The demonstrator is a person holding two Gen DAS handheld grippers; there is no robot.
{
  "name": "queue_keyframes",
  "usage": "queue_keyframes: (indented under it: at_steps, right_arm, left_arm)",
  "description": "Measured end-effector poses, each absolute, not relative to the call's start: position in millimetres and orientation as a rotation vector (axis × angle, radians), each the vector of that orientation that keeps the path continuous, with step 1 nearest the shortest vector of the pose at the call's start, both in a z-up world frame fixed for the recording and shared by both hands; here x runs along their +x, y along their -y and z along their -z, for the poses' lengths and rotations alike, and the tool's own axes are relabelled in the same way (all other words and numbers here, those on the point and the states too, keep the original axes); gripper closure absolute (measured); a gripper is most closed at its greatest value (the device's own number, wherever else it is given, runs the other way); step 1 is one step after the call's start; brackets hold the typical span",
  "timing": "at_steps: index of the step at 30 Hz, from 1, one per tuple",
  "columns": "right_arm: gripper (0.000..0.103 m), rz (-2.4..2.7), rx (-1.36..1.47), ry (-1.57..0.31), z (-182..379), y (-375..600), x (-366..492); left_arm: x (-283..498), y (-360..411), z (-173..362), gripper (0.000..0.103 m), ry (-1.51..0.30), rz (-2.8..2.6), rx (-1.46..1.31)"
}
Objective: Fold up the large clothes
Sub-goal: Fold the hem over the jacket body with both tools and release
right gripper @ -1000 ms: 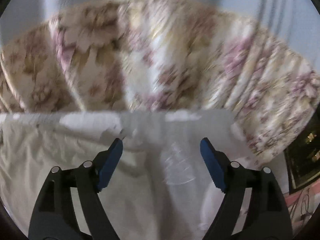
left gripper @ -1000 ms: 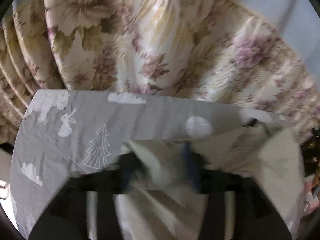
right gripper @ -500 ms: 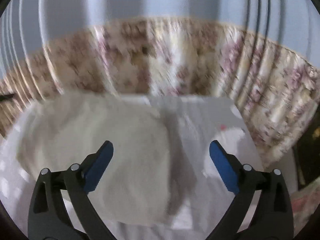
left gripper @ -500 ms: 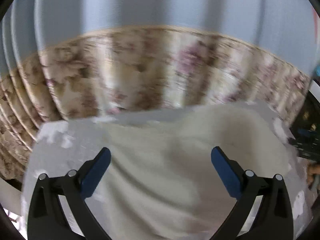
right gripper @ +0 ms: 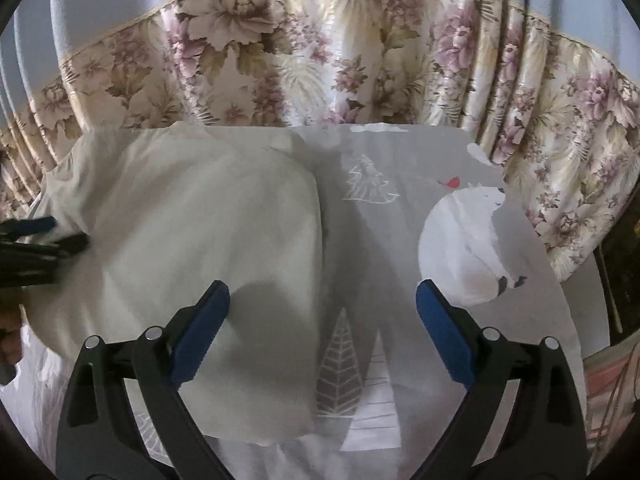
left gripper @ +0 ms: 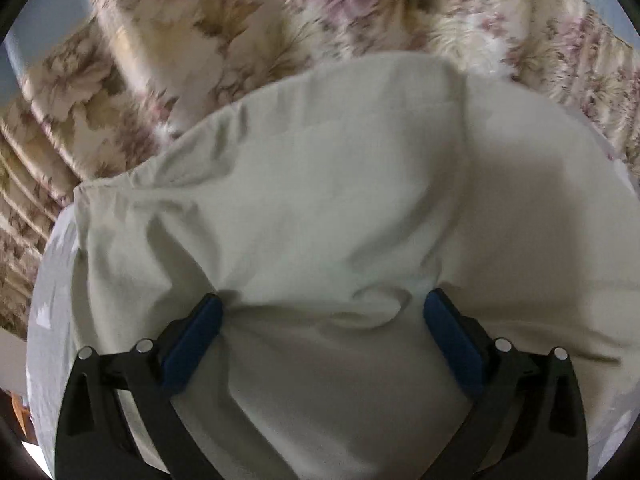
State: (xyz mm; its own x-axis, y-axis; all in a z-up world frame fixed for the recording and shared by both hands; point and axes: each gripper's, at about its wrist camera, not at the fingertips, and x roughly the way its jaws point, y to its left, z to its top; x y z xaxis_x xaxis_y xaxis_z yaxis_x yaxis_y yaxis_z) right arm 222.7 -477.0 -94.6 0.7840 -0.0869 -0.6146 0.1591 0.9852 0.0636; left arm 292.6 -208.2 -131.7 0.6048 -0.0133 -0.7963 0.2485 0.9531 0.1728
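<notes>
A cream garment [left gripper: 320, 184] lies folded on a grey sheet printed with white trees and a polar bear [right gripper: 400, 240]. In the left wrist view it fills nearly the whole frame. My left gripper [left gripper: 322, 304] is open and sits low over its near edge, with a soft ridge of cloth between the wide-apart blue pads [left gripper: 192, 340]. In the right wrist view the garment [right gripper: 192, 220] covers the sheet's left half. My right gripper [right gripper: 322, 292] hangs open above the garment's right edge and holds nothing. The left gripper [right gripper: 60, 234] shows at the far left, on the garment.
A flowered curtain [right gripper: 320, 60] with a pale blue upper part hangs right behind the sheet. A hand [right gripper: 8, 332] shows at the left rim of the right wrist view. Dark furniture [right gripper: 620, 260] stands to the right of the sheet.
My left gripper was shut on the garment a second ago; it has let go, opened wide and dropped close over the cloth. The right gripper stayed open and pulled back a little.
</notes>
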Motion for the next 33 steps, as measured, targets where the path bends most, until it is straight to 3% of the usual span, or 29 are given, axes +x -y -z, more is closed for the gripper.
queue_keyframes:
  at_steps: [13,17,23,25,27,28,29,33]
  right_arm:
    - [0.008,-0.012,0.206,-0.696,102.7,463.5,263.8]
    - [0.026,-0.119,0.373,-0.759,114.1,467.3,290.3]
    - [0.025,-0.159,0.384,-0.792,117.2,447.1,303.7]
    - [0.038,-0.165,0.358,-0.801,113.5,442.7,303.6]
    - [0.066,-0.141,0.325,-0.8,108.7,441.1,300.0]
    - [0.072,-0.131,0.311,-0.799,103.8,439.8,297.0]
    - [0.089,-0.148,0.318,-0.794,99.1,438.5,294.7]
    - [0.093,-0.22,0.317,-0.722,57.0,428.4,278.1]
  left_arm:
    - [286.9,198.6,135.3,0.001,-0.886,0.195,0.252]
    - [284.1,197.2,136.0,0.001,-0.869,0.2,0.231]
    - [282.1,193.6,136.6,0.001,-0.844,0.226,0.19]
    - [281.0,194.0,136.5,0.001,-0.837,0.226,0.182]
    - [280.5,194.8,136.5,0.001,-0.834,0.221,0.178]
    - [280.8,195.2,136.3,0.001,-0.836,0.219,0.177]
    - [281.1,195.5,136.1,0.001,-0.84,0.216,0.176]
    - [285.2,195.4,135.4,0.001,-0.864,0.21,0.165]
